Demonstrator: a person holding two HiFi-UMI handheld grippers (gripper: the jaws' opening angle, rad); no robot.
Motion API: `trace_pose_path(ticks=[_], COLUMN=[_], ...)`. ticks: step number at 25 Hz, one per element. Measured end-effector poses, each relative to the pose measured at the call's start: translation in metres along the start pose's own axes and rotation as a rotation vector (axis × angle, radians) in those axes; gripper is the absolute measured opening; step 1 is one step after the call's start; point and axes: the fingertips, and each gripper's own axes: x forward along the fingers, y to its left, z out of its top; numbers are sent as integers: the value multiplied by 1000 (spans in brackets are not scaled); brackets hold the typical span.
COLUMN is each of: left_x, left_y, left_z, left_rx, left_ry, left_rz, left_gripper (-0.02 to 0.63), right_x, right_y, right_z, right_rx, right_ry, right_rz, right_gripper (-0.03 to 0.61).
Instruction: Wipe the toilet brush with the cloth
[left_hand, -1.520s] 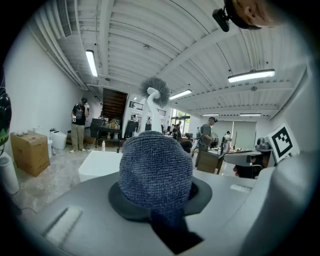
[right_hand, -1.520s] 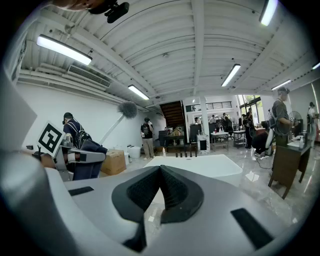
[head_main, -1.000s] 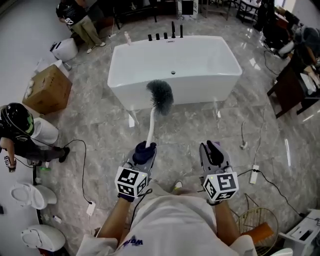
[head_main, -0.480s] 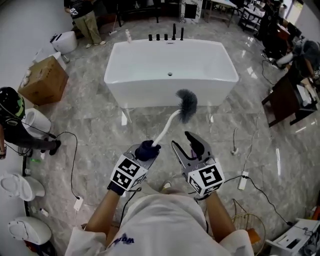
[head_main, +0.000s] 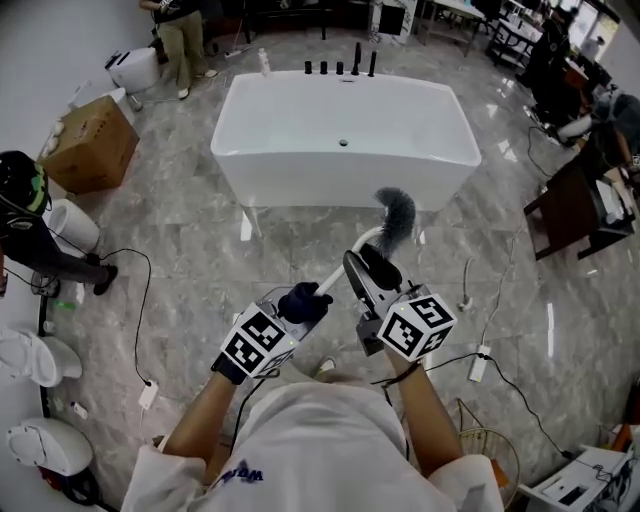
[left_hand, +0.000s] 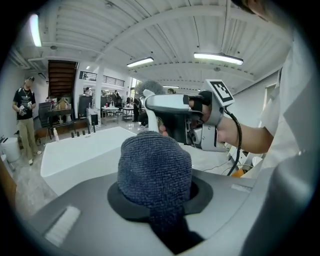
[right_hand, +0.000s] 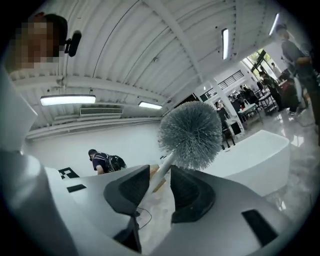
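left gripper (head_main: 290, 315): clamped on the cloth (head_main: 305, 300). Cloth is dark blue looped terry, bunched into a rounded wad that bulges past the pads.

toilet brush (head_main: 397, 215): slim smooth white handle, gently curved, comes out of the cloth and runs toward 1 o'clock. Head is a round grey puff of fine bristles. Whole brush is up in the air, in front of the glossy white oval-cornered bathtub (head_main: 300, 185) at 12 o'clock.

right gripper (head_main: 366, 268): at 3 o'clock of the cloth, jaws closing. Handle sits between the black moulded pads, gap visible beside it, no pinch.

floor (head_main: 180, 230): grey marble-look, shiny.
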Motion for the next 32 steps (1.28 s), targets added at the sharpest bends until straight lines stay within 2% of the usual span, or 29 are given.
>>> trace_pose_path(ticks=[5, 10, 12, 16, 21, 28, 30, 32], left_x=[2, 2, 1, 1, 9, 16, 19, 23], left_y=[-8, -8, -7, -6, 0, -1, 1, 7], left_z=[-5, -2, -1, -1, -1, 18, 20, 17], left_rx=[30, 20, 21, 27, 25, -11, -11, 4], left_ry=[18, 0, 4, 16, 24, -30, -22, 8], left_rz=[-45, -98, -122, -153, -144, -174, -155, -120], left_gripper=[103, 101, 102, 101, 91, 86, 78, 72], right_x=[0, -1, -1, -1, -3, -3, -3, -4], right_y=[1, -3, -3, -2, -1, 17, 18, 11], right_z=[-3, -1, 0, 0, -3, -18, -22, -27], right_rx=[129, 349, 388, 388, 374, 345, 310, 256], right_ry=[8, -8, -8, -6, -5, 41, 48, 54], right_rz=[60, 152, 180, 201, 213, 271, 254, 200], right_gripper=[96, 64, 63, 61, 57, 57, 57, 68])
